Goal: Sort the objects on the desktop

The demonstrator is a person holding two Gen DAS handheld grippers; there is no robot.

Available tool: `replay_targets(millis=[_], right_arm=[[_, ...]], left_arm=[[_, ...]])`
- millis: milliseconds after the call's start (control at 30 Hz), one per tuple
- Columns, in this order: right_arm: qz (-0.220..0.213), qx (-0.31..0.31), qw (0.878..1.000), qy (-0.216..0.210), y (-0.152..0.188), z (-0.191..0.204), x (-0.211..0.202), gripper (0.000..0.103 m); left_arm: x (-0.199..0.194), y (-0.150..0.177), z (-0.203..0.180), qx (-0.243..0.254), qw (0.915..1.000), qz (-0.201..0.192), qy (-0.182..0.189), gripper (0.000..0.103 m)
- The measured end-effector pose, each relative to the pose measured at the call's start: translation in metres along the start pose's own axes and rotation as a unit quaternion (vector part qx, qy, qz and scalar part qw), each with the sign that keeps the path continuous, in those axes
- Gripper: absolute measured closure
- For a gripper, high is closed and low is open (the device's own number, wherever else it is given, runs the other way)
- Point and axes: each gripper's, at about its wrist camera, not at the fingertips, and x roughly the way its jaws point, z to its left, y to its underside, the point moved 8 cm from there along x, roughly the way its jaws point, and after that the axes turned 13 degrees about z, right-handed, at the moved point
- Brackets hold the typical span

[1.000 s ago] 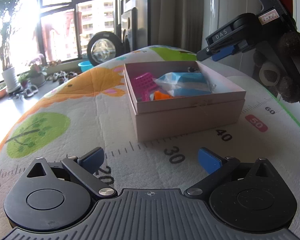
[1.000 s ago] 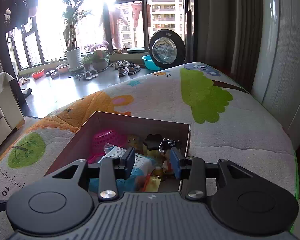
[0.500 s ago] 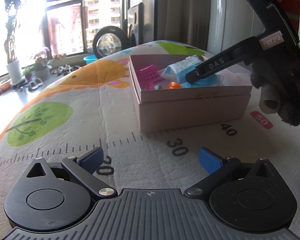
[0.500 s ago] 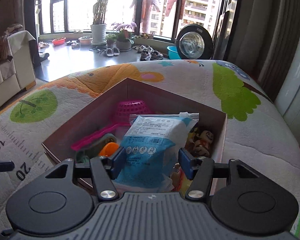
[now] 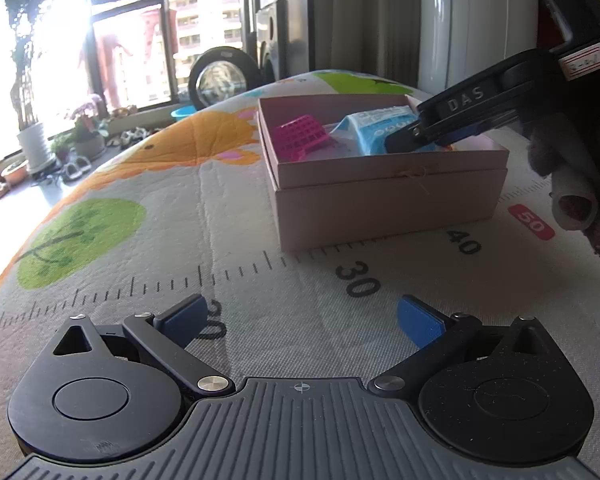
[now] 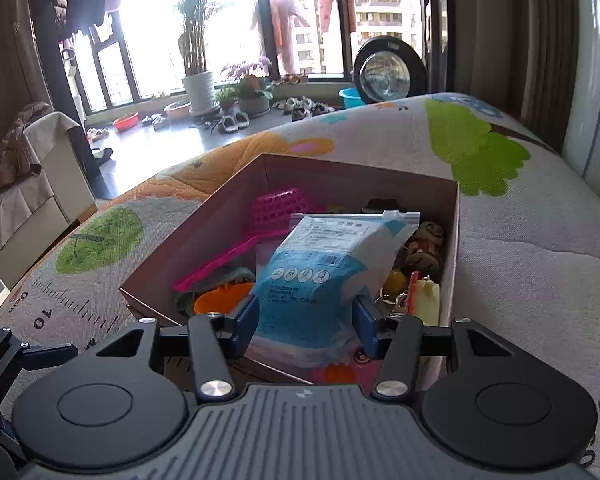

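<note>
- The right claw reaches into the box with its jaws closing, one blue pad on each side of the blue-and-white packet; the pads sit right at its lower end, and whether they already press it I cannot tell for sure — they look just at its sides.
- The packet lies on top of the other things in the pink cardboard box, leaning up toward the far wall, its zip-seal edge at the far end.
- By the look of it, it is a soft plastic pouch — light, squashy, a little slick. It will likely crumple under the pads rather than resist, so a hold across the filled lower body seems safer than the thin sealed edge.
- Around it in the box: a pink mesh scoop to the left, an orange piece near the front, small figures and trinkets to the right.
- The box stands on a printed play mat with a ruler scale.
- The left claw hangs spread wide over the mat in front of the box, holding nothing.
</note>
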Motion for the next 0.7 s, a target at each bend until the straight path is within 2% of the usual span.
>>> replay_targets(millis=[100,167,267,333,500,600,700], right_arm=[[-0.042,-0.007,0.999,-0.006,0.012,0.005,-0.031,0.041],[-0.059,0.0,0.998,-0.018,0.024,0.007,-0.052,0.027],[-0.059,0.022,0.997,-0.034,0.046,0.007,-0.067,0.014],[-0.049,0.045,0.997,-0.03,0.065,0.007,-0.067,0.007],[0.009,0.042,0.999,0.008,0.108,0.02,-0.038,0.006],[0.023,0.036,0.998,0.043,0.122,0.021,-0.023,0.002],[0.024,0.043,0.997,0.066,0.122,0.014,-0.018,0.0]], left_arm=[[0.002,0.002,0.003,-0.011,0.9999,0.009,-0.003,0.0],[0.004,0.003,0.004,-0.019,0.9997,0.016,0.001,0.0],[0.007,0.004,0.001,-0.033,0.9989,0.031,0.013,0.0],[0.007,0.005,-0.001,-0.04,0.9987,0.032,0.007,0.0],[0.003,0.014,-0.004,-0.066,0.9966,0.028,-0.041,0.0],[-0.002,0.018,0.002,-0.088,0.9935,0.022,-0.07,0.0],[-0.001,0.019,0.009,-0.102,0.9925,0.028,-0.061,0.0]])
